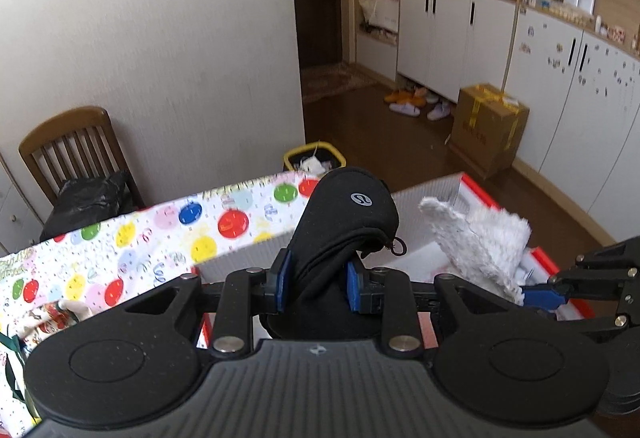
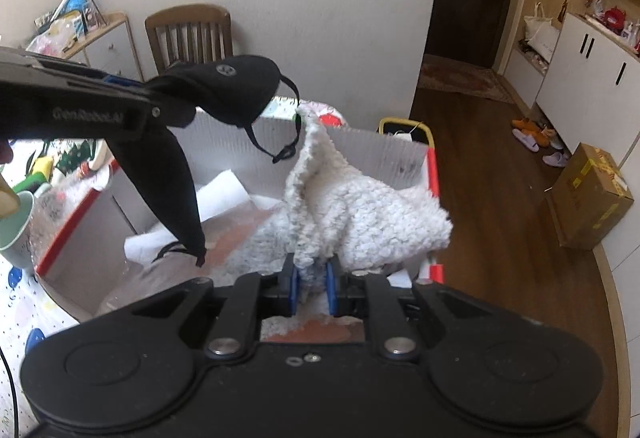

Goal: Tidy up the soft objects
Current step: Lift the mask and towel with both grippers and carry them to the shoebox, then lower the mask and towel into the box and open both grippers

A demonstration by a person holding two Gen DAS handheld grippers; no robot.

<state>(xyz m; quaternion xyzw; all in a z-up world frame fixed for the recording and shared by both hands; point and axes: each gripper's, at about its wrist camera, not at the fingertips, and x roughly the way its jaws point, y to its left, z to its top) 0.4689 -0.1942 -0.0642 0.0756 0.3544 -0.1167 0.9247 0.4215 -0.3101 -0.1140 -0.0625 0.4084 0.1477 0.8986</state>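
Leftmost, a brown wooden slat-backed chair stands against the white wall, with a black plastic bag on its seat. Next comes the table's white cloth printed with coloured balloons, and on it, in the right wrist view, a pale green mug just beside the box. The left gripper has its blue-padded jaws clenched on a black soft fabric pouch with a small round silver logo, which is held up above the open cardboard box with white inner walls and red edges. In the right wrist view the black pouch's thin strap loops down and one dark end hangs over the box interior, where crumpled white paper lies. Behind the box a yellow-rimmed bin sits on the dark wooden floor. Further right, the right gripper grips a white fluffy fleece cloth between its blue pads; the cloth rises above the box near its right wall. In the left wrist view the fleece cloth hangs close beside the pouch without touching it. Far right, a brown taped carton rests by white cupboards.
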